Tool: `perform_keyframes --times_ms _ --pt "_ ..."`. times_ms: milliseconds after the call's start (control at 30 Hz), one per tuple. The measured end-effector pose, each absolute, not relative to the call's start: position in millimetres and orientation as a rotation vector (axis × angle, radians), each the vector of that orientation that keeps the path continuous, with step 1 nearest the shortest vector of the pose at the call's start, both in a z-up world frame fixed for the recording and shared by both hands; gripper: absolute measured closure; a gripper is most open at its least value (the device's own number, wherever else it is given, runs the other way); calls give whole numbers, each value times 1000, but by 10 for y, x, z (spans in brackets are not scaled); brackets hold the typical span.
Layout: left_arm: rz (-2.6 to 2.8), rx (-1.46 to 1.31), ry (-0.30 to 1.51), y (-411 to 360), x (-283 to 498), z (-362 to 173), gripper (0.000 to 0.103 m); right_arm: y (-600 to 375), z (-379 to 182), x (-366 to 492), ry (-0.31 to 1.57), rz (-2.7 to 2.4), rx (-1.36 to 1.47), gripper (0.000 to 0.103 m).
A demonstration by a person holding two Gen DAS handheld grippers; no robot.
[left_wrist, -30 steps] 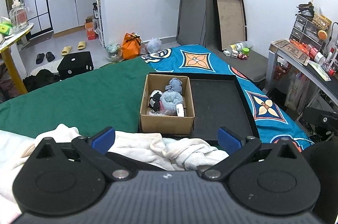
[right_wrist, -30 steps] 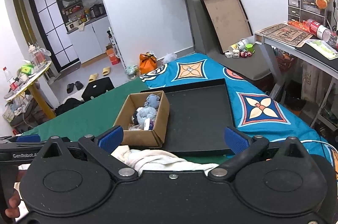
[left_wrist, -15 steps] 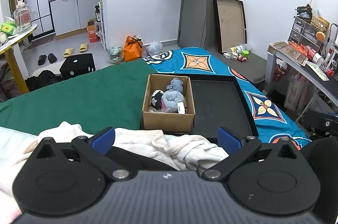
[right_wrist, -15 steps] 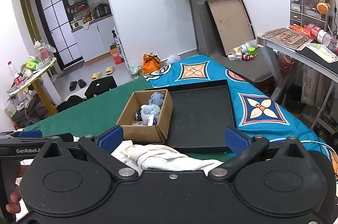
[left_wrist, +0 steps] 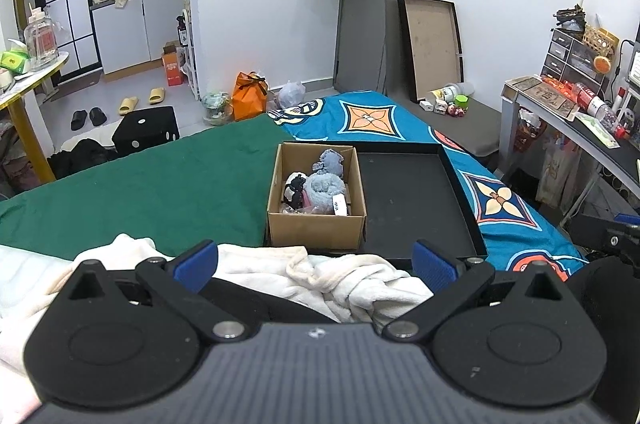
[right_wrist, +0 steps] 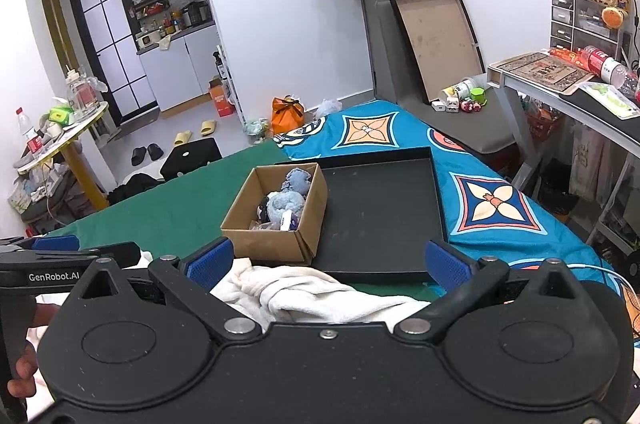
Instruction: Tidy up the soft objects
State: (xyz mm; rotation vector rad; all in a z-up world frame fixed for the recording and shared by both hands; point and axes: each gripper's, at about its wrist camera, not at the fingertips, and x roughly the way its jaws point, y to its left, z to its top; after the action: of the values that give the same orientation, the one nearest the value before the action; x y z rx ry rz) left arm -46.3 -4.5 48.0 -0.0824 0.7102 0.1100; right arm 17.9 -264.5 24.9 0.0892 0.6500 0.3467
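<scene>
A cardboard box (left_wrist: 316, 232) (right_wrist: 276, 244) sits on the bed and holds a grey-blue plush toy (left_wrist: 326, 183) (right_wrist: 286, 201) beside a small black-and-white one (left_wrist: 295, 187). Right of the box lies a shallow black tray (left_wrist: 408, 199) (right_wrist: 380, 207), with nothing in it. A crumpled cream cloth (left_wrist: 320, 276) (right_wrist: 304, 294) lies nearest me, under both grippers. My left gripper (left_wrist: 316, 260) is open above the cloth. My right gripper (right_wrist: 326, 260) is open too, holding nothing. The left gripper's body (right_wrist: 60, 260) shows at the right wrist view's left edge, in a person's hand (right_wrist: 20, 372).
The bed has a green cover (left_wrist: 140, 183) on the left and a blue patterned one (left_wrist: 500, 199) on the right. A desk (left_wrist: 580, 119) with clutter stands at the right. A black cube stool (left_wrist: 146, 133), bags and slippers are on the floor beyond the bed.
Both views have drawn back and risen slightly, so the box and tray sit a little farther off. Both grippers stay open.
</scene>
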Motion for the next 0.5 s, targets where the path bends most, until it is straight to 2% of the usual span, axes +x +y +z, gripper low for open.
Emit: perform_keyframes --times_ms 500 --pt "109 -73 706 -85 -480 510 1 -2674 232 168 654 343 94 0"
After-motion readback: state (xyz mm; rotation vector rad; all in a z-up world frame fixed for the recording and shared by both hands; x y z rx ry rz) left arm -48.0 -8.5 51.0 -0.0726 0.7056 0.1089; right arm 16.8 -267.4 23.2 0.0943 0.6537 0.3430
